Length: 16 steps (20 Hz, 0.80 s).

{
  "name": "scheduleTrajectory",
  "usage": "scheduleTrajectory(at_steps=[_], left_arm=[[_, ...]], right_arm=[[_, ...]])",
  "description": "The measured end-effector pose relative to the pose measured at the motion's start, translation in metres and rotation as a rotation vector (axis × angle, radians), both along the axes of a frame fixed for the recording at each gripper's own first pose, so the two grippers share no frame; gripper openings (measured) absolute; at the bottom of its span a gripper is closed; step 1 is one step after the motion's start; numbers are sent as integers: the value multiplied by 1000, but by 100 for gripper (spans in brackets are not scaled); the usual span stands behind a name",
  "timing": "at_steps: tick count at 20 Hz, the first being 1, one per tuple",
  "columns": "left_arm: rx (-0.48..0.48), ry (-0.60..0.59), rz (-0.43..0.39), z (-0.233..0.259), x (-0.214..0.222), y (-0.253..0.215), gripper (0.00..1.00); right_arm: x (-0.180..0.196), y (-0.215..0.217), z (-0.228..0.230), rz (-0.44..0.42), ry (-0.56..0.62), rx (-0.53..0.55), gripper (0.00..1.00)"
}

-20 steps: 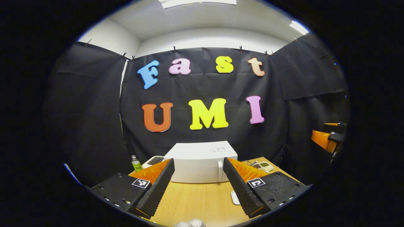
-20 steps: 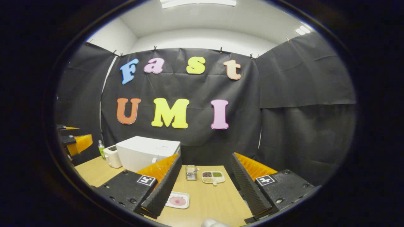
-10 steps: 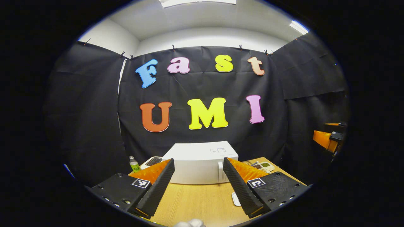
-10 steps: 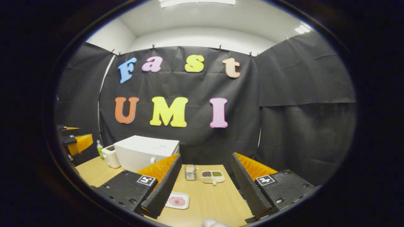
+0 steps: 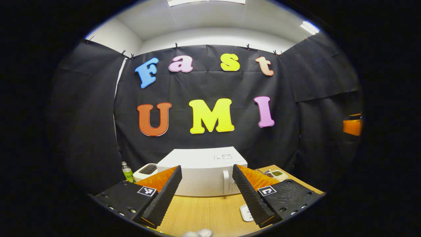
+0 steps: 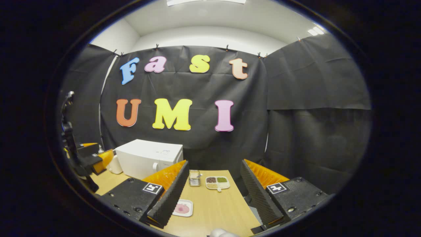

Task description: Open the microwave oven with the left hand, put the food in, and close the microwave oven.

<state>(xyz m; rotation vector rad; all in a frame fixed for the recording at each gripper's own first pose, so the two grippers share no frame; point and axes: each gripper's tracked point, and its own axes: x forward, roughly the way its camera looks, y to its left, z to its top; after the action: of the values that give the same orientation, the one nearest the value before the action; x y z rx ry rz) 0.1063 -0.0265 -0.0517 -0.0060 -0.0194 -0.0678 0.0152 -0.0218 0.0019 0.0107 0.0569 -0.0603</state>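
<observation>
On the wooden table (image 5: 204, 210), a white microwave (image 5: 202, 174) sits closed.

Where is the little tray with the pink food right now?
In the right gripper view, the food tray lies flat on the wooden table, near its front edge, beside the right hand-held gripper's left finger and nearer than the metal tin.

toaster (image 6: 115, 164) half hidden by left claw (image 6: 95, 159) | bottle (image 5: 127, 171) label unreadable
</observation>
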Motion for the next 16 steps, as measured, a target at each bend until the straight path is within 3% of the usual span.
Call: scheduleTrajectory(at_steps=[8, 11, 12, 13, 16], left_arm=[[-22, 76, -73, -96, 117, -61, 96], [-8, 106, -58, -128, 163, -69, 96], [-11, 144, -50, -144, 173, -70, 96], [-22, 162, -45, -156, 181, -73, 96], [-34, 214, -34, -182, 202, -76, 96]], right_arm=[[-11, -31, 11, -120, 30, -78, 100], [-13, -32, 13, -141, 40, -80, 100], [-14, -32, 12, -145, 44, -76, 100], [-16, -33, 12, -152, 48, -79, 93], [-19, -38, 12, -168, 55, -110, 94]])
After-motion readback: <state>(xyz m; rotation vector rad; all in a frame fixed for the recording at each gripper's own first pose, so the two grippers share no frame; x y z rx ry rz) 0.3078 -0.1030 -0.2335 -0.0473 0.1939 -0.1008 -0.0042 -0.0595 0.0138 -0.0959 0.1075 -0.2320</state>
